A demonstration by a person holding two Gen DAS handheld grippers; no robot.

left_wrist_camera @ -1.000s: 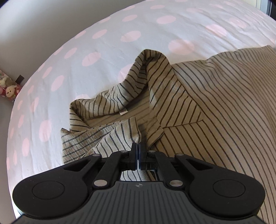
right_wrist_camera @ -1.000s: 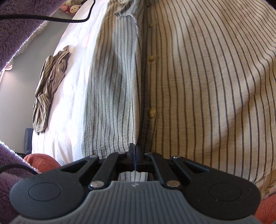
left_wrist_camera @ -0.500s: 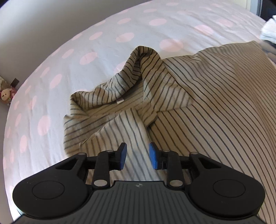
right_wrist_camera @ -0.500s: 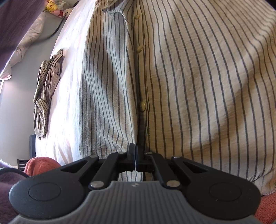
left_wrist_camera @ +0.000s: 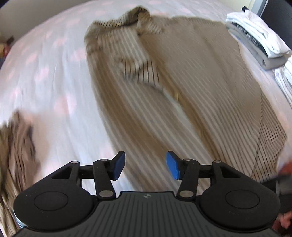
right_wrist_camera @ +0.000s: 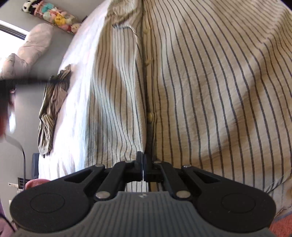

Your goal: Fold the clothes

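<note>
A beige shirt with dark stripes [left_wrist_camera: 191, 87] lies spread on the dotted bed sheet [left_wrist_camera: 45, 73], collar at the far end. The left wrist view is blurred by motion. My left gripper [left_wrist_camera: 145, 166] hangs over the shirt's near part, its jaws opening with nothing between the blue pads [left_wrist_camera: 119, 165]. In the right wrist view the shirt [right_wrist_camera: 209, 82] fills the frame, its button placket [right_wrist_camera: 148, 91] running straight into my right gripper [right_wrist_camera: 143, 168], which is shut on the shirt's front edge near the hem.
A second striped garment [left_wrist_camera: 16, 145] lies crumpled at the bed's left side [right_wrist_camera: 53, 109]. A stack of folded white clothes [left_wrist_camera: 255, 36] sits at the far right. A pillow [right_wrist_camera: 31, 47] and plush toys [right_wrist_camera: 54, 16] lie beyond the bed.
My left gripper let go of the fabric by the collar, opened, and swept back fast from the collar, so the whole shirt now shows. The right gripper kept its hold.
</note>
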